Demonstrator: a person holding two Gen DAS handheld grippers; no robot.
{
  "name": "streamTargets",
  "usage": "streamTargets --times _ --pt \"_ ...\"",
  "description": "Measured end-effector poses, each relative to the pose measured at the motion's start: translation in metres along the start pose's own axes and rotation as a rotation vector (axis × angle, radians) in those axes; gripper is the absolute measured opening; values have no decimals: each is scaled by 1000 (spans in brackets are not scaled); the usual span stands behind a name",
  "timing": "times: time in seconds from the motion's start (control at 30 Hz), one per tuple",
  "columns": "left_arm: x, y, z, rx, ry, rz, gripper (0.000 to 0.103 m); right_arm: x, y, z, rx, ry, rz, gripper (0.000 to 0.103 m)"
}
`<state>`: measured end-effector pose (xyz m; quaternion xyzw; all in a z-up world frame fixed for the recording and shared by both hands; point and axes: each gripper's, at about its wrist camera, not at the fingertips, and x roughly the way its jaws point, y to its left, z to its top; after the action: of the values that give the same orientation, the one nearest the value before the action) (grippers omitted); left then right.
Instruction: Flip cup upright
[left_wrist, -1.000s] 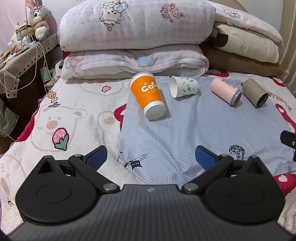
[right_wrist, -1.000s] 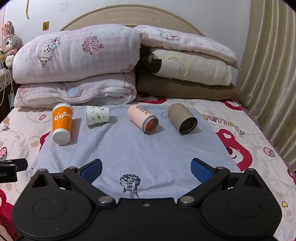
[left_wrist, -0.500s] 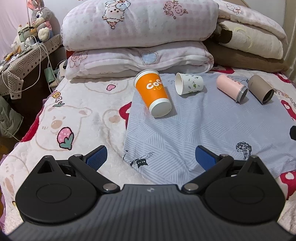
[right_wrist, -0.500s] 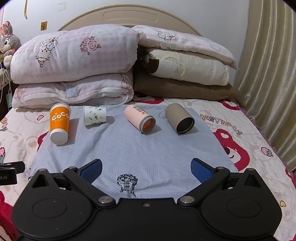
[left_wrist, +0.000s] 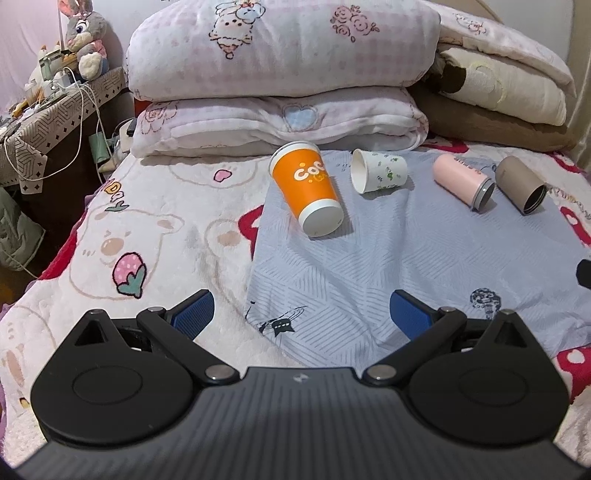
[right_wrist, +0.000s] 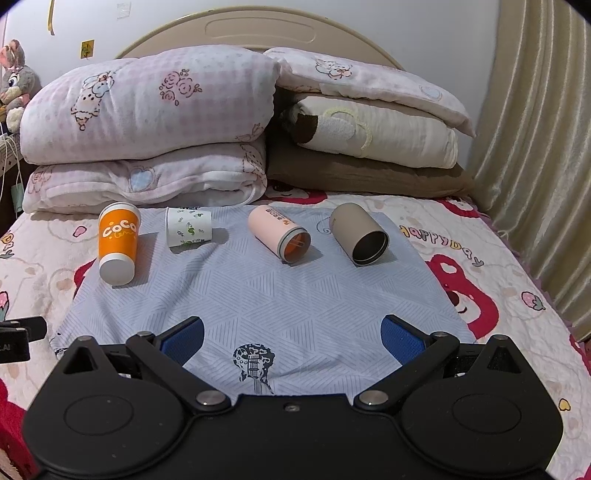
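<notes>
Several cups lie on their sides in a row on a blue-grey cloth (right_wrist: 280, 306) on the bed. From left: an orange paper cup (left_wrist: 308, 192) (right_wrist: 118, 242), base toward me; a small white paper cup with green print (left_wrist: 378, 170) (right_wrist: 188, 230); a pink tumbler (left_wrist: 463, 180) (right_wrist: 280, 234); a taupe tumbler (left_wrist: 521, 184) (right_wrist: 358, 234), mouths toward me. My left gripper (left_wrist: 301, 319) is open and empty, well short of the orange cup. My right gripper (right_wrist: 291, 338) is open and empty, short of the tumblers.
Stacked pillows and folded quilts (right_wrist: 147, 122) stand right behind the cups. A cluttered side table (left_wrist: 48, 114) with cables and a plush rabbit is at the far left. A curtain (right_wrist: 535, 166) hangs on the right. The left gripper shows at the right wrist view's left edge (right_wrist: 18, 336).
The left view has shifted and drawn slightly back, so the cups sit further right and lower in it. The right view has drawn back a little. Nothing was touched.
</notes>
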<state>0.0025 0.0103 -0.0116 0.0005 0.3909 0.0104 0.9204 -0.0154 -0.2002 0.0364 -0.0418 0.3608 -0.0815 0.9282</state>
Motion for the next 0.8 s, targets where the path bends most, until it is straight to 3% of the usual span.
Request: streamTargets --times 0.27,0.8 --pt "-6 1 1 -12 -38 -30 103 1 0 0 4 4 -2 103" --pt "-7 3 -1 -12 -36 -29 103 3 0 -1 4 12 -4 103"
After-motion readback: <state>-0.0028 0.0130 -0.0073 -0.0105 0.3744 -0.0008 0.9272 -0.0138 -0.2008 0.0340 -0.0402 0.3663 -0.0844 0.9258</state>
